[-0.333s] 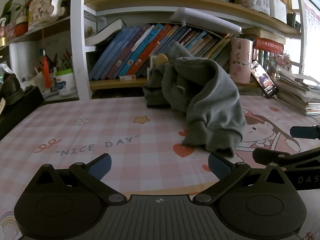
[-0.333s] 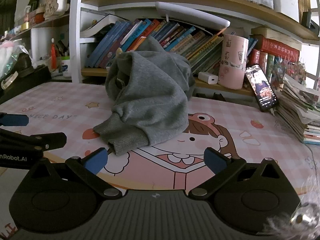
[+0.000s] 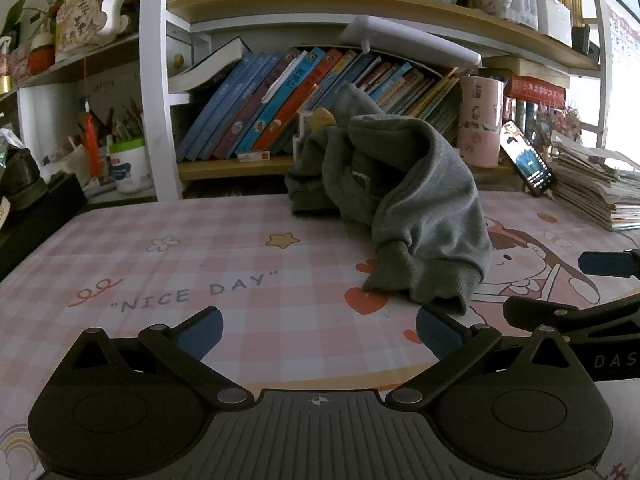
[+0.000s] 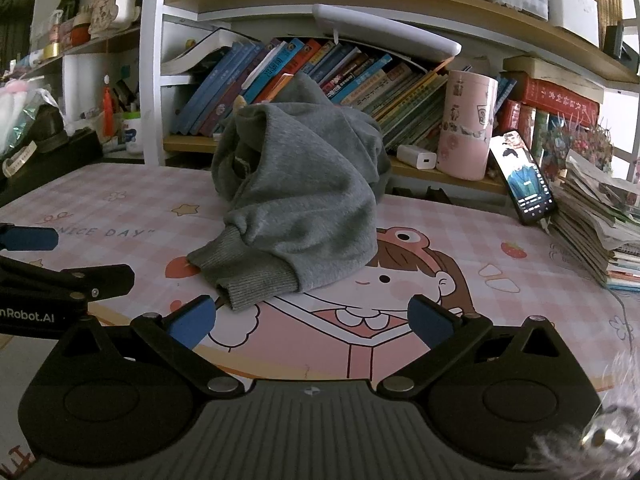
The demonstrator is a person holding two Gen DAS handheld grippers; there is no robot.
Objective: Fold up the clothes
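A grey sweatshirt (image 3: 404, 204) (image 4: 304, 204) lies heaped in a crumpled mound on the pink checked table mat (image 3: 208, 264), with its ribbed cuffs trailing toward me. In the left wrist view my left gripper (image 3: 319, 332) hovers low over the mat, open, the garment ahead and to the right of its blue pads. My right gripper (image 4: 311, 320) is open too, and the nearest cuff (image 4: 248, 284) lies just beyond its left pad without touching. Each gripper's arm shows at the edge of the other's view.
A bookshelf (image 4: 360, 76) full of leaning books stands right behind the heap. A pink cup (image 4: 466, 124), a propped phone (image 4: 524, 176) and a stack of magazines (image 4: 600, 224) sit at the right. A black box (image 3: 36, 208) borders the mat's left side.
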